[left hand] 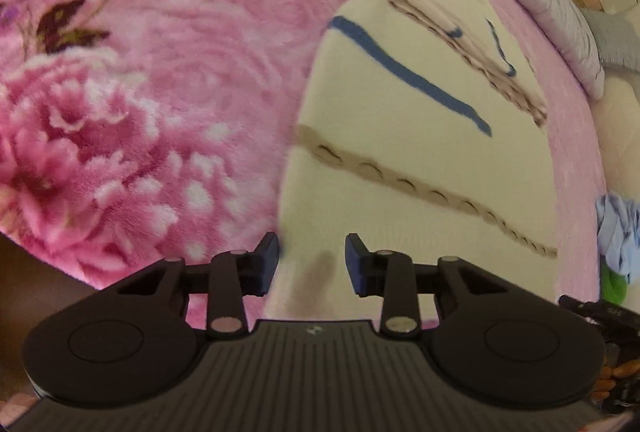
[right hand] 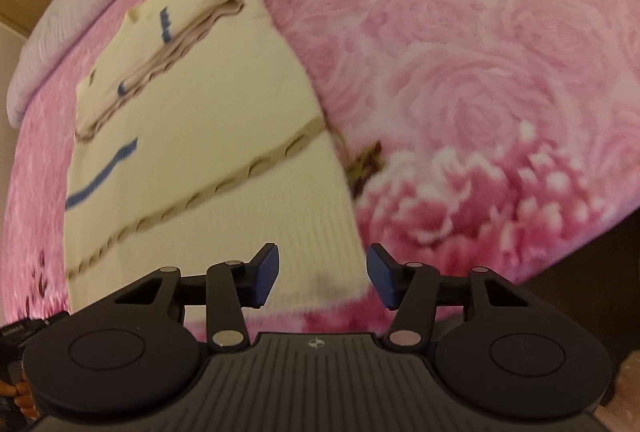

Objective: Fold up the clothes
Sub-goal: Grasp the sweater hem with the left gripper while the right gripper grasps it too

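A pink rose-patterned fleece blanket [left hand: 160, 92] is carrying a cream knitted sweater [left hand: 400, 160] near its edge; my left gripper [left hand: 312, 264] and right gripper [right hand: 322, 272] are hanging apart over its hem.

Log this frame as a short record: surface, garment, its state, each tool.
surface: pink floral blanket on a bed
garment: cream sweater with blue and tan stripes
garment state: lying flat, far end folded over itself
left tool: open, over the sweater's near hem, at one corner
right tool: open, over the hem's other corner
grip: neither tool pinches cloth yet
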